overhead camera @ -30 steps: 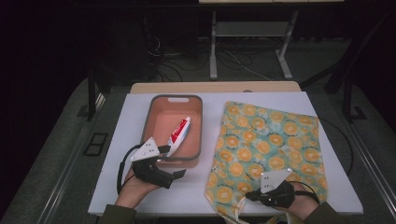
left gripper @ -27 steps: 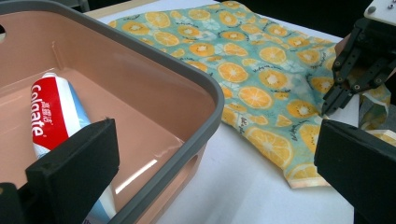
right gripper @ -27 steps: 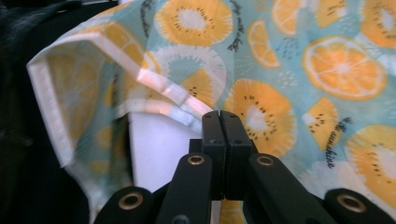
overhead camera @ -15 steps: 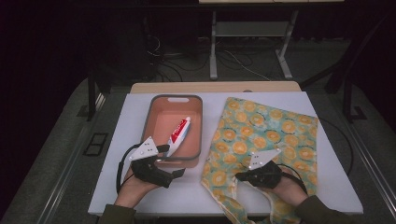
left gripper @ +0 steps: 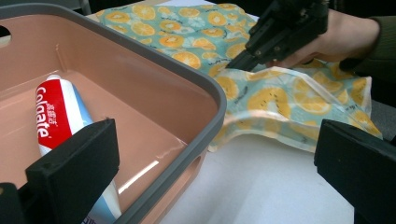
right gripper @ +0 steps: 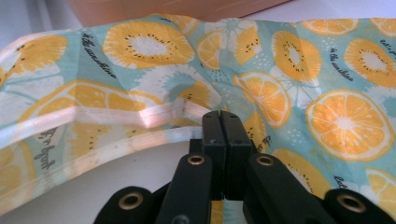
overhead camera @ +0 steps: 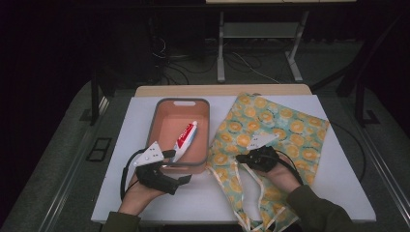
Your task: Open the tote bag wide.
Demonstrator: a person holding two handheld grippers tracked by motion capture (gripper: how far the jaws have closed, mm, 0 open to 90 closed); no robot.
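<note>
This looks like a lab or recording studio rather than a home. A white table stands alone on grey carpet in a dark room, with loose cables and metal stand legs behind it.

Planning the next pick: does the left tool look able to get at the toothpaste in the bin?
Probably yes: the left tool is open at the bin's near rim, and the toothpaste lies uncovered.

A white table carries a pink tray and, seemingly flat, an orange-print cloth.
</note>
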